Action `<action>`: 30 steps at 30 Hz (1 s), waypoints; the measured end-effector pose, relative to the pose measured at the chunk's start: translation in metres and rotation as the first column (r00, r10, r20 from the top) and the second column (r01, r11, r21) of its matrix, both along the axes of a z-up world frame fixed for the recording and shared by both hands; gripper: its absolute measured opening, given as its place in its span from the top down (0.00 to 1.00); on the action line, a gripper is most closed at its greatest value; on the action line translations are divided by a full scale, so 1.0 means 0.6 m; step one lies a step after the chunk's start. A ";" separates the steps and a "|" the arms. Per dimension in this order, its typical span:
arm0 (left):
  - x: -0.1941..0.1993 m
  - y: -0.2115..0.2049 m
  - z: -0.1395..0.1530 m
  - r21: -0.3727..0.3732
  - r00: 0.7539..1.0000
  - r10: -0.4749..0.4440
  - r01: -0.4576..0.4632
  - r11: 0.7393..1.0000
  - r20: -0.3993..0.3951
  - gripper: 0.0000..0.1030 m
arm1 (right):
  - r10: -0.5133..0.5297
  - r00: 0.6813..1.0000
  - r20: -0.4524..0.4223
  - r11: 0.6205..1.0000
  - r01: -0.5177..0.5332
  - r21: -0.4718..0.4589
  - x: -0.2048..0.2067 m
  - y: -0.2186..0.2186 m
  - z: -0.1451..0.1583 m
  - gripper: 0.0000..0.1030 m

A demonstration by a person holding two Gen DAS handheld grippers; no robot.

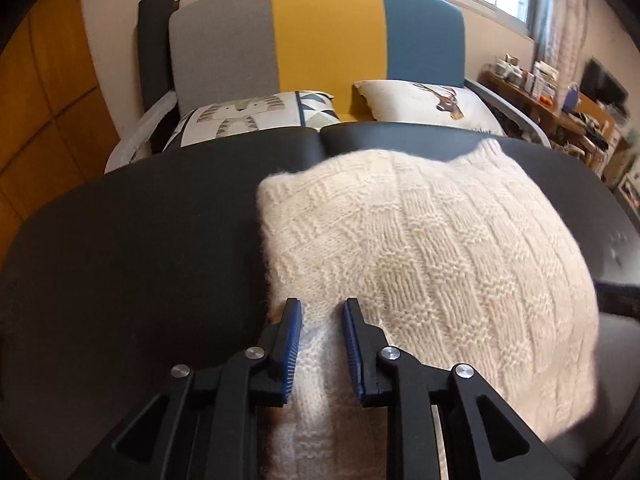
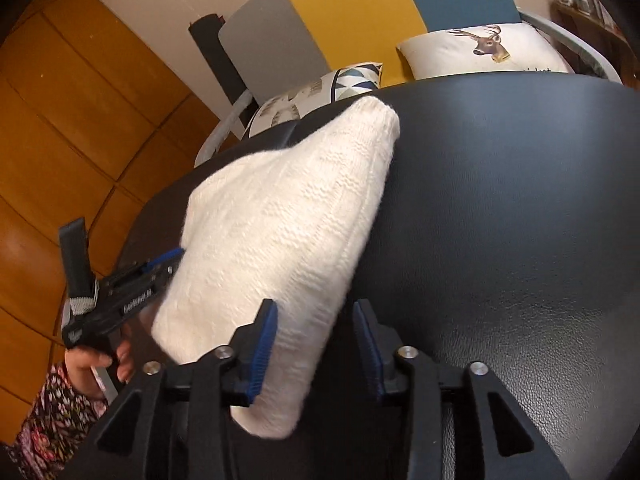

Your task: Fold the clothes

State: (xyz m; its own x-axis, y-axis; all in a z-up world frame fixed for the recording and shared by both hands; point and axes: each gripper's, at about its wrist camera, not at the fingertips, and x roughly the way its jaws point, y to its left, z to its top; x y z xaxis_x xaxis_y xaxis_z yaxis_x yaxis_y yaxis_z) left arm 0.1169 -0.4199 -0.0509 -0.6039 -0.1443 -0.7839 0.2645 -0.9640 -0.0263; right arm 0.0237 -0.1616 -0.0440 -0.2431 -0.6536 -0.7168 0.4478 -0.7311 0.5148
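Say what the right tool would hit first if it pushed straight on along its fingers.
Likely the near edge of the white sweater, which lies between the open fingers of the right tool. Beyond that is only the black table. Depth is hard to judge here.

Sweater (image 1: 420, 256) near end cut off by frame btm; shelf clutter (image 1: 560, 92) too blurry.

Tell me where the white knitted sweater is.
The white knitted sweater lies folded on the black table, in front of the sofa cushions, its near edge between the left gripper fingers.
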 end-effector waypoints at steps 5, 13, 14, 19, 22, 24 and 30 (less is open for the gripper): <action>0.021 -0.041 0.030 0.207 0.995 0.029 -0.010 0.978 -0.091 0.55 | -0.017 0.992 0.122 0.991 0.033 -0.133 -0.019 0.013 -0.018 0.38; -0.025 -0.107 0.011 0.283 0.997 0.078 -0.083 0.956 0.026 0.11 | -0.022 0.960 0.278 0.984 0.069 -0.161 -0.052 0.000 -0.056 0.13; -0.033 -0.113 0.000 0.328 0.997 0.064 -0.077 0.941 0.052 0.11 | -0.015 0.956 0.294 0.982 0.069 -0.173 -0.055 -0.003 -0.062 0.13; -0.057 -0.120 -0.033 0.418 0.996 0.006 -0.043 0.907 0.090 0.11 | 0.019 0.926 0.377 0.971 0.073 -0.229 -0.071 -0.017 -0.091 0.13; -0.066 -0.133 -0.051 0.503 0.994 -0.015 -0.042 0.863 0.109 0.11 | 0.030 0.913 0.406 0.962 0.084 -0.260 -0.080 -0.022 -0.104 0.13; -0.069 -0.141 -0.058 0.547 0.994 -0.025 -0.037 0.836 0.106 0.09 | 0.034 0.907 0.420 0.954 0.096 -0.285 -0.087 -0.022 -0.109 0.13; -0.073 -0.113 -0.053 0.477 0.994 -0.051 -0.002 0.879 0.098 0.08 | 0.064 0.914 0.401 0.962 0.050 -0.267 -0.090 -0.035 -0.113 0.29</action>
